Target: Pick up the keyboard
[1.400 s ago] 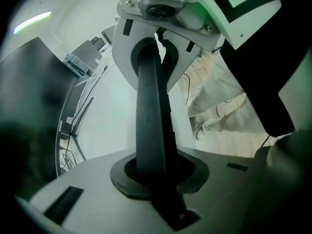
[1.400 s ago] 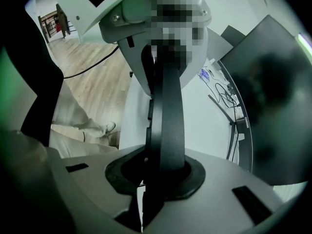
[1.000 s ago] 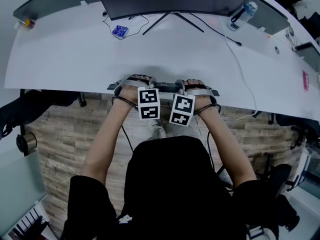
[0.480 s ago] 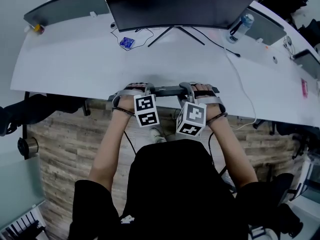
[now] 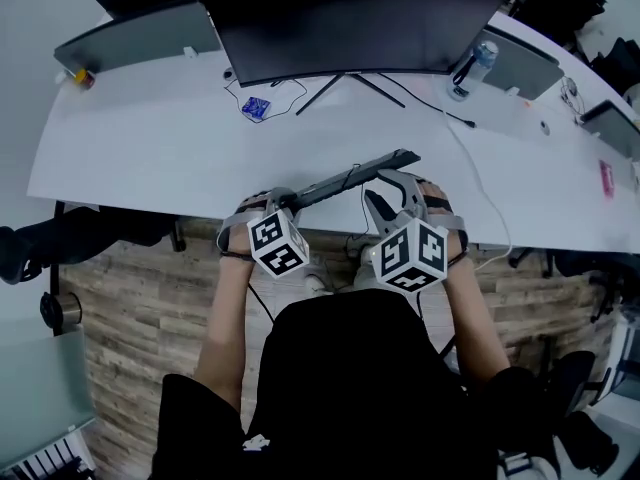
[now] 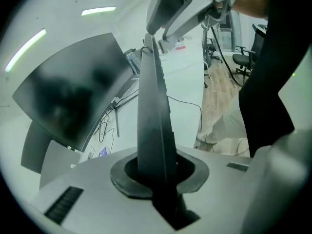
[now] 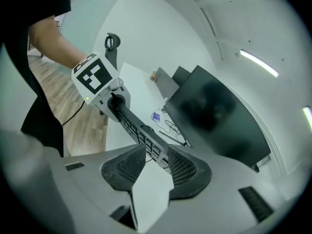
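Note:
The dark, slim keyboard (image 5: pixel 345 176) is off the white desk (image 5: pixel 150 133) and slants above its front edge, its right end higher and farther from me. My left gripper (image 5: pixel 278 206) is shut on the keyboard's left end. In the left gripper view the keyboard (image 6: pixel 153 106) runs edge-on out of the clamped jaws of the left gripper (image 6: pixel 157 175). My right gripper (image 5: pixel 390 190) holds the other end. In the right gripper view the keyboard (image 7: pixel 141 135), its keys showing, fills the gap at the pad tips of the right gripper (image 7: pixel 153 162), whose jaws have widened.
A large dark monitor (image 5: pixel 350 18) on a V-shaped stand stands at the back of the desk. A small blue item (image 5: pixel 257 107) and a loose cable (image 5: pixel 470 138) lie on the desk, and a bottle (image 5: pixel 483 53) stands at the back right. Wooden floor lies below the front edge.
The keyboard was level at the desk's front edge. Both grippers have risen with it, the right one more, so it now slants up to the right. Both marker cubes have rolled.

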`<state>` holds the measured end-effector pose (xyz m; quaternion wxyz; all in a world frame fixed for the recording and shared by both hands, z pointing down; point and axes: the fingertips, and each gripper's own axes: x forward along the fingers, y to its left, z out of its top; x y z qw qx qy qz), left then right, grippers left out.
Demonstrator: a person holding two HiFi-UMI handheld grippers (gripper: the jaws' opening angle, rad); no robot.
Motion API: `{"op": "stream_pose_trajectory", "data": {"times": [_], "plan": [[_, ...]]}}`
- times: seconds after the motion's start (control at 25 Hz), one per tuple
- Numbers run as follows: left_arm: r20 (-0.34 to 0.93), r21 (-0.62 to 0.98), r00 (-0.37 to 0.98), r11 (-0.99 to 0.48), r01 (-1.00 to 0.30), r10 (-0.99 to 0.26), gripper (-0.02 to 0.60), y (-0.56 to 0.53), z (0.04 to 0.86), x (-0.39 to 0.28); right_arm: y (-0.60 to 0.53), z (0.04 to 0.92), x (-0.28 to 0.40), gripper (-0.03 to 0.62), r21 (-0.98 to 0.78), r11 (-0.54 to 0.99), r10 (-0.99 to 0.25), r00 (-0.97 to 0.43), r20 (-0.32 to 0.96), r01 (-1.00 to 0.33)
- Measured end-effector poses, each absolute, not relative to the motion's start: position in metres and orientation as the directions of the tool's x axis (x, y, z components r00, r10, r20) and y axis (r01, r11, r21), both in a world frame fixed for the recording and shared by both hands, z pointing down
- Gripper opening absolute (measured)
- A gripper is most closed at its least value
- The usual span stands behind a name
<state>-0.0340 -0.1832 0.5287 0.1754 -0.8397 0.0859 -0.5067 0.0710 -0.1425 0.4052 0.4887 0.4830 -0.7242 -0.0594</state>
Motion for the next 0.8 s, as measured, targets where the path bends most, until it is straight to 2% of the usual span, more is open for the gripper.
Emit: {"op": "stream_pose_trajectory", "data": {"times": [0.16, 0.36, 0.8], "plan": [[0.764, -0.375, 0.535, -0.923, -0.086, -0.360, 0.078, -0.183, 0.508, -0.040, -0.137, 0.391, 0.080, 0.142, 0.514, 0.447, -0.796, -0.064, 0.601, -0.732], [0.701, -0.350, 0.597, -0.917, -0.189, -0.390, 0.078, -0.185, 0.489, -0.046, -0.132, 0.391, 0.091, 0.097, 0.431, 0.345, -0.825, -0.050, 0.564, -0.834], [0.603, -0.255, 0.672, -0.902, -0.348, -0.430, 0.078, -0.173, 0.461, -0.055, -0.122, 0.389, 0.103, 0.040, 0.372, 0.219, -0.879, -0.017, 0.477, -0.902]]}}
